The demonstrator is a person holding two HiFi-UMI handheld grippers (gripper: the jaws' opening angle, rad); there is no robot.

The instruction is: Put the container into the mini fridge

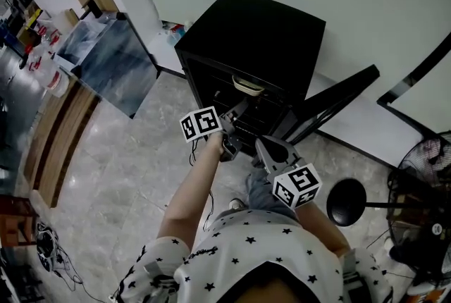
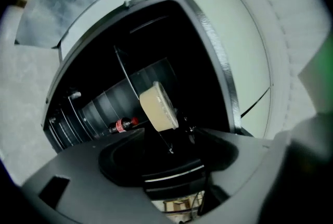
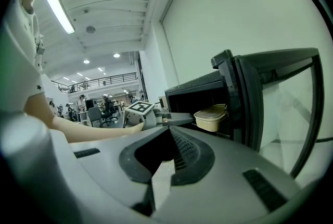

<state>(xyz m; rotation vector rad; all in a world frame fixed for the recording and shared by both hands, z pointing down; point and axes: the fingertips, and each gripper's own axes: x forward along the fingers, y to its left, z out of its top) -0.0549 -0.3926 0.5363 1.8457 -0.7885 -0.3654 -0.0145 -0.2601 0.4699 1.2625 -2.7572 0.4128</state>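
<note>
The left tongs (image 2: 169, 133) were spread wide with nothing between the jaws, pointing into the open mini fridge (image 1: 262, 32) but not touching anything. The right tongs (image 3: 169, 128) hung back a bit, jaws together at the tips, gripping nothing.

The container (image 2: 158, 107) was already inside, sitting on a thin wire shelf (image 2: 124, 71) in the upper part of the cabinet, near the front. It was a cream-coloured tub, rounded-rectangle shape, smooth sides, with a matching lid that had a ribbed rim. The lid was on, so no telling what was in it. From the left gripper view it looked tilted, but that was just the camera being rolled; in the right gripper view it sat level.

The fridge itself was a plain black box with a matte top, dark inside, and its door (image 3: 276, 103) stood swung out to the person's right, black frame round a see-through pane. Lower down inside lay a small dark bottle (image 2: 124, 125) with a red label, on its side. The floor (image 1: 106, 175) was glossy grey marble-look tile.
</note>
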